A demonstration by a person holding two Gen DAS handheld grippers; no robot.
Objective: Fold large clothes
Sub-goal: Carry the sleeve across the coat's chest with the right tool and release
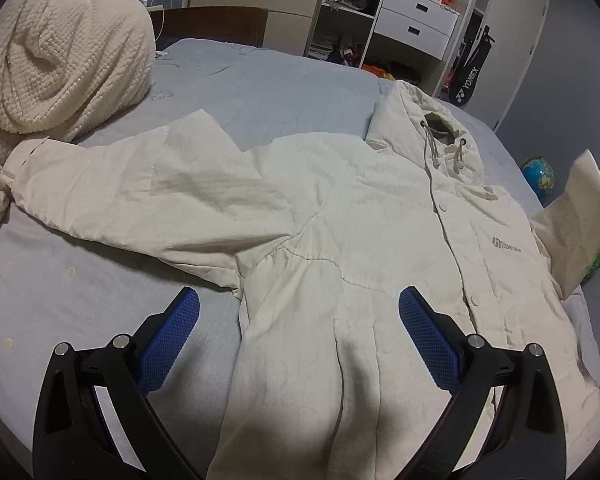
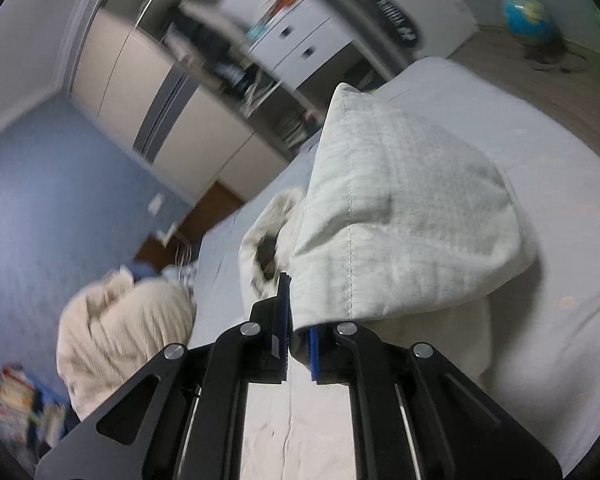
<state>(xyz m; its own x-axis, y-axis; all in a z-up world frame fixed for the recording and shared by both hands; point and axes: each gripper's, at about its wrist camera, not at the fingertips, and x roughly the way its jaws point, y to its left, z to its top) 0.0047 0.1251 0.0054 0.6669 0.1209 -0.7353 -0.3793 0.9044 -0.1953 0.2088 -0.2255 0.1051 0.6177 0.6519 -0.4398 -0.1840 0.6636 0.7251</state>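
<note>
1. Jacket [image 1: 340,216], off-white and hooded, lies front-up across the grey-blue bed [image 1: 260,80], its hood [image 1: 432,120] toward 1 o'clock in the left wrist view.
2. One sleeve [image 1: 112,188] stretches flat toward 9 o'clock, its cuff touching a cream blanket [image 1: 60,56] heaped at 10 o'clock.
3. Left gripper [image 1: 299,308] hovers over the jacket's lower body, jaws wide apart, nothing between the blue pads [image 1: 428,332].
4. Right gripper [image 2: 298,344] is clamped tight on the other sleeve [image 2: 400,208], which is raised off the bed and seen at 3 o'clock in the left view.
5. Globe [image 1: 538,176] stands on the floor beyond the bed.
</note>
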